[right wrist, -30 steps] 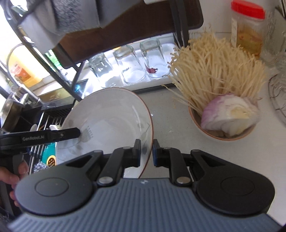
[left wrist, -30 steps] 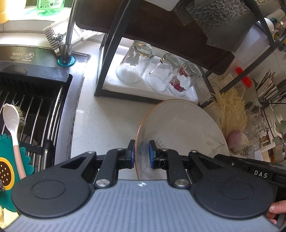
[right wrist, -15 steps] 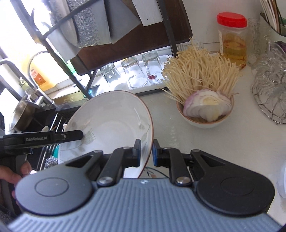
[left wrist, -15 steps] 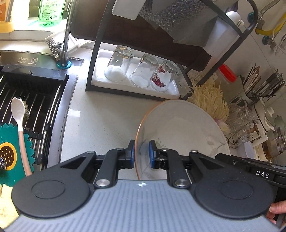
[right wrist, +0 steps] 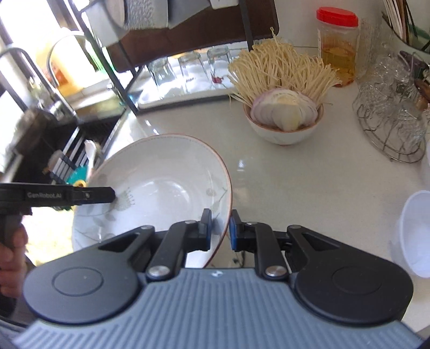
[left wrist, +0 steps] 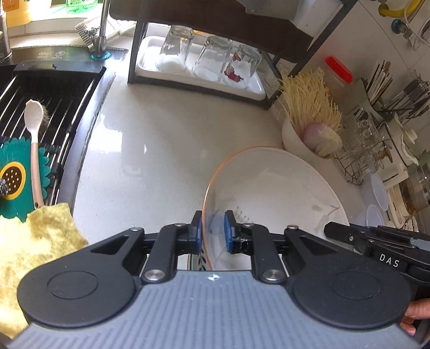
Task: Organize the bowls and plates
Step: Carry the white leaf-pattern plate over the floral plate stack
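One white bowl (left wrist: 271,193), floral print, orange-rimmed

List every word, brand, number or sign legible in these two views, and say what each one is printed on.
"DAS": on the side of the right gripper.
"GenRobot.AI": on the side of the left gripper.
Pale lettering on the black strip behind the sink: upside down, not surely readable.
Red print on one upturned glass: too blurred.
Labels on the yellow container and the green bottle: too small.
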`<state>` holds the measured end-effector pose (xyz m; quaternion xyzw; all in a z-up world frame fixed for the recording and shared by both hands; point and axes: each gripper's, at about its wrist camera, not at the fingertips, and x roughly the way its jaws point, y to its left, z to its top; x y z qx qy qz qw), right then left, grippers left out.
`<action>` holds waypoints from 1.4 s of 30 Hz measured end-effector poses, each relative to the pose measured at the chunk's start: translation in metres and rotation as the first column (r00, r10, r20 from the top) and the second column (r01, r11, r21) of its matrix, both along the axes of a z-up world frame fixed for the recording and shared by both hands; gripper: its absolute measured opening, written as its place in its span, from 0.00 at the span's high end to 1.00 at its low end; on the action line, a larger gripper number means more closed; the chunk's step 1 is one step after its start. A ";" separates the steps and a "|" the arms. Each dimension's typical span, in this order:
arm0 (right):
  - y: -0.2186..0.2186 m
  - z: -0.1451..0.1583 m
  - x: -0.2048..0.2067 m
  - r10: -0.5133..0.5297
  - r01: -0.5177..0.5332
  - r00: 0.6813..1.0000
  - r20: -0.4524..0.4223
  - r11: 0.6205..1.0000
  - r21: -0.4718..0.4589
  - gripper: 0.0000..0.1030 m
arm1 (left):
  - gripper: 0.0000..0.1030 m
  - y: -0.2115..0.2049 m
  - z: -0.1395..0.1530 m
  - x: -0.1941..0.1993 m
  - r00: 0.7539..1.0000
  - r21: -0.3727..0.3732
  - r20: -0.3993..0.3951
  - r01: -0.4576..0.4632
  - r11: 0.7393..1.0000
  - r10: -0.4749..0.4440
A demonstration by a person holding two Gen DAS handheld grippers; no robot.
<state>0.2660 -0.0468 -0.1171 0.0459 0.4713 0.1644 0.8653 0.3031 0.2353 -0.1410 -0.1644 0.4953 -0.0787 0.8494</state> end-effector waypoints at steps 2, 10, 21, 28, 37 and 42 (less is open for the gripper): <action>-0.002 -0.003 -0.005 0.000 0.000 1.000 0.000 1.000 -0.016 0.83 | 0.81 -0.003 -0.008 -0.008 1.000 -0.015 -0.021 -0.017 1.000 0.016; -0.009 -0.018 -0.021 -0.010 0.010 1.000 -0.018 0.999 -0.034 0.83 | 0.81 -0.017 -0.017 -0.021 0.997 0.032 -0.074 0.026 0.999 -0.023; 0.000 -0.031 -0.026 -0.039 0.041 0.999 0.026 0.993 -0.112 0.81 | 0.79 -0.036 -0.027 -0.017 0.988 0.116 -0.121 0.112 0.987 -0.098; 0.002 -0.037 -0.028 -0.051 0.054 0.998 0.030 0.992 -0.111 0.79 | 0.77 -0.038 -0.023 -0.011 0.986 0.131 -0.130 0.118 0.984 -0.101; 0.003 -0.044 -0.023 -0.076 0.076 0.997 -0.008 0.995 -0.060 0.76 | 0.69 -0.034 -0.012 -0.011 0.986 0.126 -0.132 0.118 0.985 -0.102; 0.007 -0.045 -0.023 -0.075 0.075 0.997 -0.005 0.995 -0.061 0.76 | 0.59 -0.028 -0.005 -0.012 0.990 0.128 -0.111 0.103 0.986 -0.089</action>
